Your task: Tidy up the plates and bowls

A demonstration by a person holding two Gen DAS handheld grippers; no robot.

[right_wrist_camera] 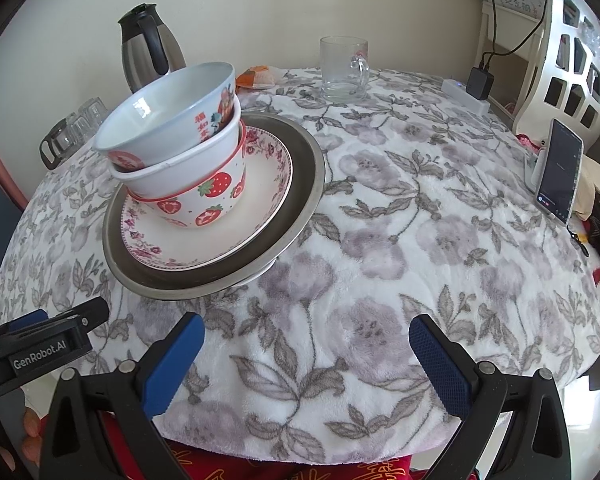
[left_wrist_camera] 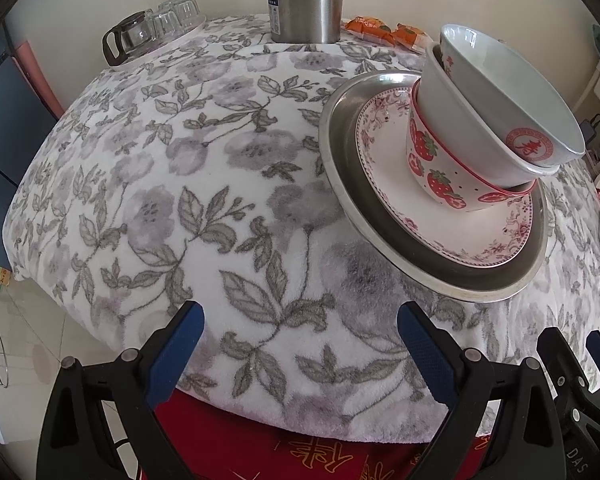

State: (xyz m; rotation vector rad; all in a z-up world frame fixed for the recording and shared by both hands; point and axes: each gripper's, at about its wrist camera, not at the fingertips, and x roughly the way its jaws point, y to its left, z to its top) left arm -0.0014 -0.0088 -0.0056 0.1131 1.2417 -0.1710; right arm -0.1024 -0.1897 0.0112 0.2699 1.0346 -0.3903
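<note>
In the right wrist view, the left claw (right_wrist_camera: pixel 44 344) at lower left bears "GenRobot.AI" in white on black plastic. Just right of it the stack stands at centre left on the fleecy, flower-printed desk (right_wrist_camera: pixel 420 208): a round steel tray (right_wrist_camera: pixel 300 184), a floral-rimmed plate (right_wrist_camera: pixel 204 240), a strawberry-print bowl (right_wrist_camera: pixel 216 196), a plain white bowl (right_wrist_camera: pixel 188 164) and, tilted on top, a pale bowl with red Chinese characters (right_wrist_camera: pixel 172 120). The right claw (right_wrist_camera: pixel 306 352) at bottom centre gapes wide and empty, blue textured pads apart. In the left wrist view the left claw (left_wrist_camera: pixel 300 340) also stands wide, holding nothing.
</note>
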